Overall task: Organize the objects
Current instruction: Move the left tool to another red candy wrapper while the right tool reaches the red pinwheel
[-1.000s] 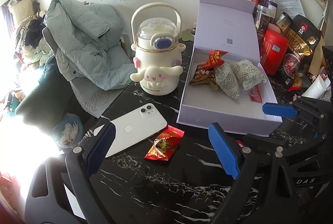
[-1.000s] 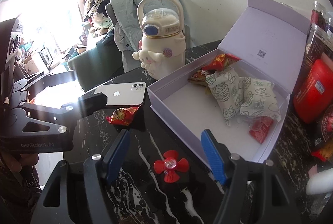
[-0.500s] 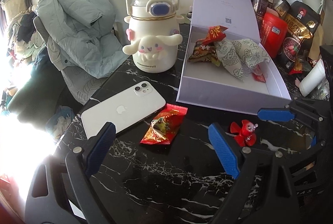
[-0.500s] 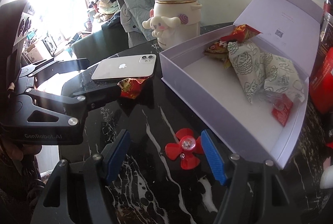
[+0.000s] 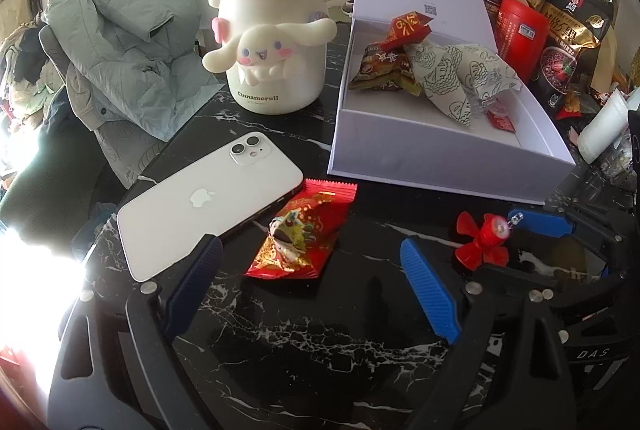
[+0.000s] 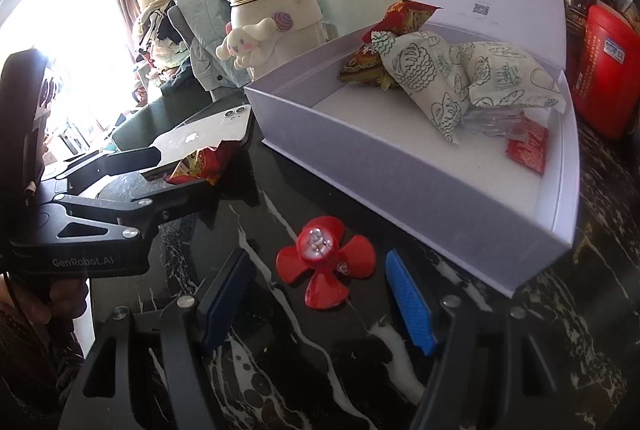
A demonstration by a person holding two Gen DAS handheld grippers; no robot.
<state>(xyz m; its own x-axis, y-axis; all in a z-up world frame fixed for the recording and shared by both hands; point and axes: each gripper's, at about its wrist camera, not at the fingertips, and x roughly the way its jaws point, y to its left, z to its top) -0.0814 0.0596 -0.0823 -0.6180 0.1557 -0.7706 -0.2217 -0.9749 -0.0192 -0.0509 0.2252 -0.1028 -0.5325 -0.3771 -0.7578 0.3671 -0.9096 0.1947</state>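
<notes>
clearly the reach-in step: both tongs hang spread and empty over loose items on the black marble worktop [image 5: 320, 342]. the left tongs [image 5: 308, 286] bracket a red snack packet [image 5: 302, 230] lying against a white phone [image 5: 208, 198]; the right tongs [image 6: 316, 294] straddle a red toy propeller [image 6: 326, 264]. next, each likely needs to sink until its pads flank its item, clench, then carry it to the open white box [image 5: 420, 158] just behind. compared with a second ago, both views sit lower and closer, the packet and propeller now between the jaws.
</notes>
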